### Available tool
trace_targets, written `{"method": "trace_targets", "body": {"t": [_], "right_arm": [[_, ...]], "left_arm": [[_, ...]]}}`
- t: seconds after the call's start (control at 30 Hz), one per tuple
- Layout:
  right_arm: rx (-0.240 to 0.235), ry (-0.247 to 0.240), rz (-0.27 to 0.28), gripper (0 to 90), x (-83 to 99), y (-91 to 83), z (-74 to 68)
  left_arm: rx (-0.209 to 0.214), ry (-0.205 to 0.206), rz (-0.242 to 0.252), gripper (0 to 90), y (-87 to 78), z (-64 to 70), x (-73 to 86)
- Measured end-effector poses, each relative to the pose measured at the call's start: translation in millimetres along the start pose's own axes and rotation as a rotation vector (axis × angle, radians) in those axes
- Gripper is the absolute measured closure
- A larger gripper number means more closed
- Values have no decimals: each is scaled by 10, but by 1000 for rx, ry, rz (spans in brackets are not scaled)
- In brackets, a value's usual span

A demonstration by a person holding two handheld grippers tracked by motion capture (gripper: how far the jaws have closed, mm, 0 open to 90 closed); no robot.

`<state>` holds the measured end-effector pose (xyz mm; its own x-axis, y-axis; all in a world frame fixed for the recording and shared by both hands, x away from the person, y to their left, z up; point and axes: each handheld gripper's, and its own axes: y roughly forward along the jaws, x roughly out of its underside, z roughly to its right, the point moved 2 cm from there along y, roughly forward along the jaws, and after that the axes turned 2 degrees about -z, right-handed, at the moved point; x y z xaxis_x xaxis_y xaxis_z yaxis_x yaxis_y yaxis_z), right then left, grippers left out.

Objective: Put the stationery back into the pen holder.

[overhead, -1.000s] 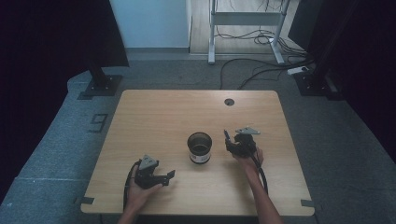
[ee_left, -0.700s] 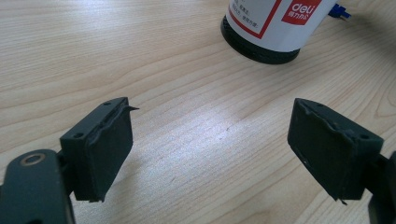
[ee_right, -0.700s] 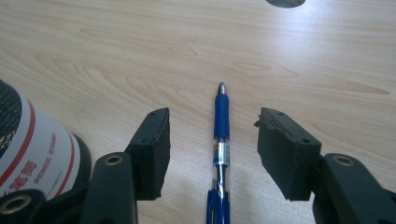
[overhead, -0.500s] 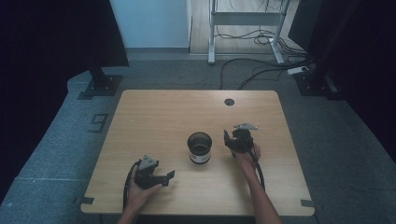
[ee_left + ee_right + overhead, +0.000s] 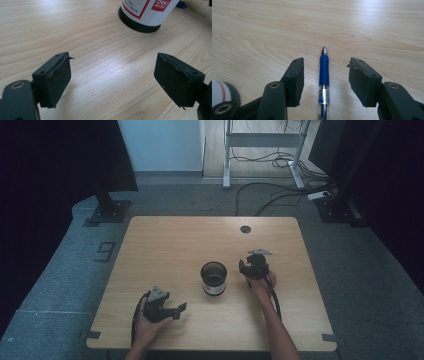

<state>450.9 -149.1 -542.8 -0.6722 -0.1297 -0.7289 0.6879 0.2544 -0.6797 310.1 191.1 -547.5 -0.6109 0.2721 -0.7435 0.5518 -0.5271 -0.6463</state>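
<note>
From the high view I have a wooden table (image 5: 165,245) with a black cup (image 5: 214,278) standing upright near its middle, a white label with red print on its side; my left gripper (image 5: 170,309) sits near the front edge, left of the cup and well apart from it, held in my left hand (image 5: 146,324); my right gripper (image 5: 252,266) is just right of the cup, held in my right hand (image 5: 262,280), its grey plate on top.

In the left gripper view my jaws stand wide apart over bare table (image 5: 105,65), nothing between them; the cup (image 5: 146,13) is ahead and a little to the right, its black base on the wood and its white label with red lettering above; a small blue bit shows past its right side, too small for me to name.

In the right gripper view my right gripper (image 5: 325,75) has its jaws open, moderately wide, with a pen (image 5: 324,75) lying flat on the table (image 5: 362,30) between them; the pen has a blue grip, a silver tip pointing away from me, and a clear barrel running back under the camera; neither pad touches it, a gap showing on both sides; whether the jaws rest on the wood I cannot tell; the cup's (image 5: 222,92) blurred edge sits at the lower left, beside the left jaw.
</note>
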Motion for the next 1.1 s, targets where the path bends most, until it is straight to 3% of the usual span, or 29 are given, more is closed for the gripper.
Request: {"method": "trace_targets", "body": {"t": [0.3,0.47,0.63,0.93,1.1], "right_arm": [[13,-15,-41,503,62,170,-5],[30,-27,-35,551,58,185,-10],[34,-42,-29,768,50,193,12],[-20,1,-29,785,47,152,106],[-39,6,37,785,-15,-42,137]], "left_arm": [[1,4,-5,146,8,-4,6],[0,4,-5,146,13,-5,7],[-1,6,-10,146,21,1,10],[0,6,-13,147,22,-1,17],[-3,8,-13,147,16,-12,15]]}}
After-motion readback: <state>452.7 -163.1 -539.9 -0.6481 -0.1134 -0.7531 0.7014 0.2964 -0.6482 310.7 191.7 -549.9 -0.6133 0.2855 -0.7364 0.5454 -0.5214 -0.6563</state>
